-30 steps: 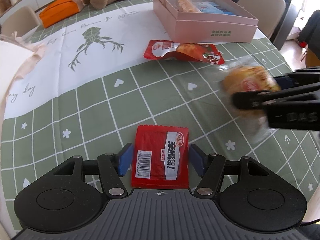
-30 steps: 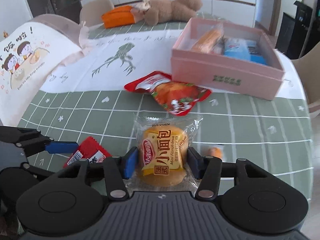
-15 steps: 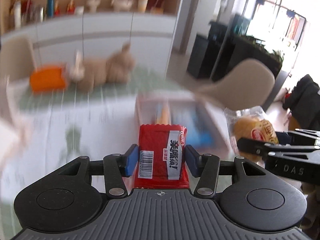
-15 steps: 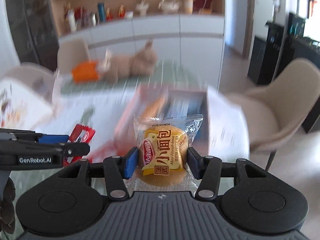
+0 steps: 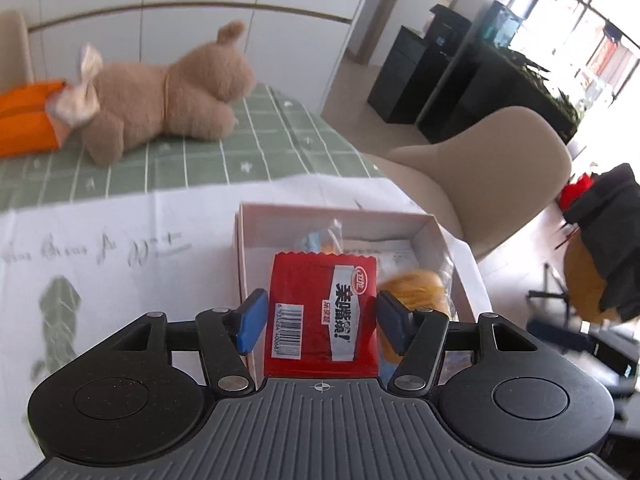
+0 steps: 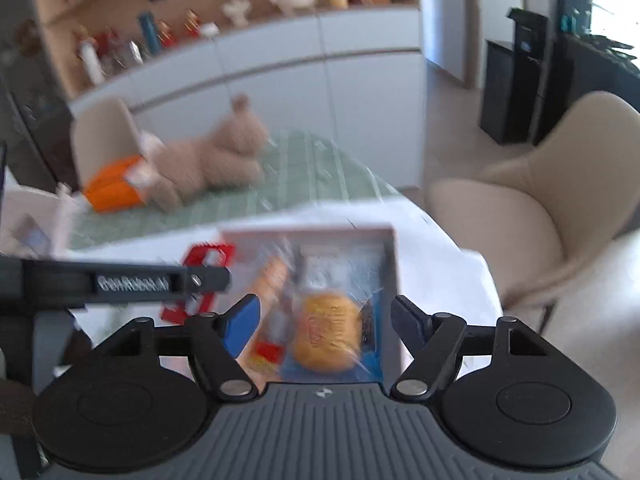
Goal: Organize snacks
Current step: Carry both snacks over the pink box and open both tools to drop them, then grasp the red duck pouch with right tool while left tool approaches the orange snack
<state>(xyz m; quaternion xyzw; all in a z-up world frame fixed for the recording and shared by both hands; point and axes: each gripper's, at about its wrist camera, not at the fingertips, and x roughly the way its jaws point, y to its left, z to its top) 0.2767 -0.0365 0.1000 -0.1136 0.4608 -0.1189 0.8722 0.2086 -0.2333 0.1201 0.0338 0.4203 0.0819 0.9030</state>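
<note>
- Left gripper (image 5: pixel 318 318): blue pads stand apart, a slim gap on each side of the flat red foil snack packet with a white label and barcode (image 5: pixel 322 312). Jaws have just been opening; packet sits between them but no longer looks pinched. 1 second ago it lay on the green check tablecloth; now it hangs over the left half of the shallow pink cardboard box (image 5: pixel 256 220).
- Right gripper (image 6: pixel 325 322): jaws have just been opening and stand wide, clear of the clear-wrapped round yellow bread bun (image 6: pixel 326 330). Half a second ago the pads clamped it; now the bun is blurred, below the pads and inside the box (image 6: pixel 304 234), right half, on top of the blue and orange packs already there. Cannot tell if it has landed.
- Meaning: both items reached the box at once. 2 snacks look as good as stowed.
- Background: brown plush bear (image 5: pixel 164 92) on the table, well apart from the box.
</note>
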